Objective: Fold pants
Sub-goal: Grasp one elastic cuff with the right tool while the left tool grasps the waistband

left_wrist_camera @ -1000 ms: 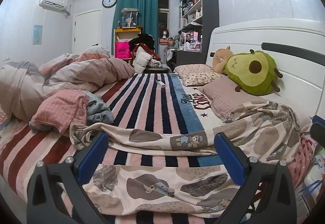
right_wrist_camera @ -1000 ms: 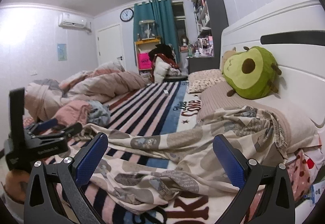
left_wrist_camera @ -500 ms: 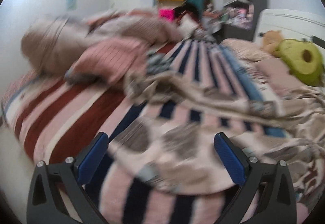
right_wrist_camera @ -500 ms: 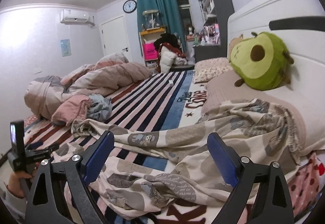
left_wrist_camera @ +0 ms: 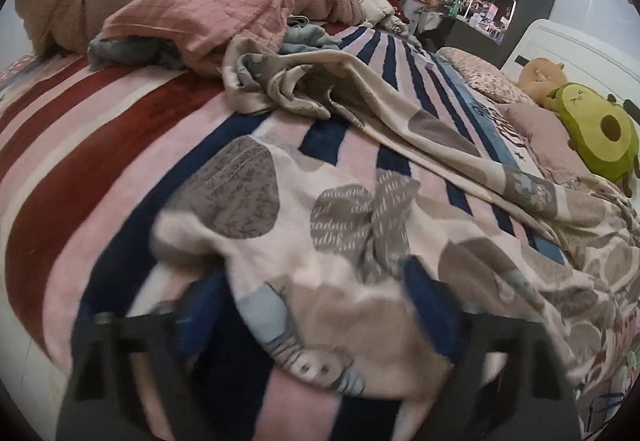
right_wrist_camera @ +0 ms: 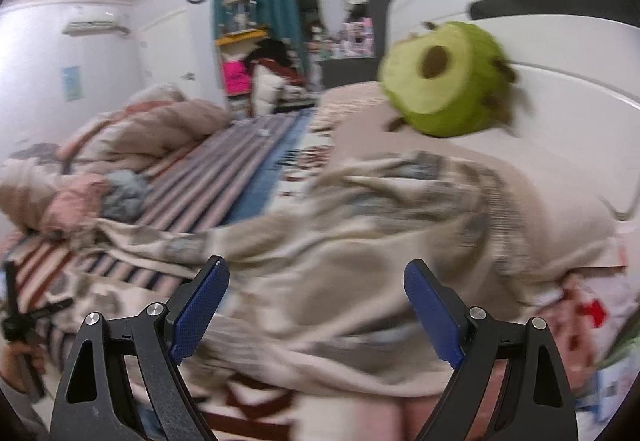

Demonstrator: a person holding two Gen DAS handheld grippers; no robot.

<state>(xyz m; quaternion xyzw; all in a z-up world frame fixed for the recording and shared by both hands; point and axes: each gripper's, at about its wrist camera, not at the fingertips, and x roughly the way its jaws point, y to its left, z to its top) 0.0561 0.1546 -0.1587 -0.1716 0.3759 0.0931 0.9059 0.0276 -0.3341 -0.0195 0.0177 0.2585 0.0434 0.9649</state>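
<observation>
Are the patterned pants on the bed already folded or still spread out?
Spread out, not folded: the pants lie rumpled across the striped blanket, one leg stretching apart from the other.

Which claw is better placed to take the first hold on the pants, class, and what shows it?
Left. The left claw is already down astride a leg end of the pants, jaws closing with cloth between them. The right claw only nears the waist end; its jaws are closing too, but not yet around the cloth.

Dim indoor light, heavy motion blur (worst in the right view), fisheye-bent, black-vignetted edges.
</observation>
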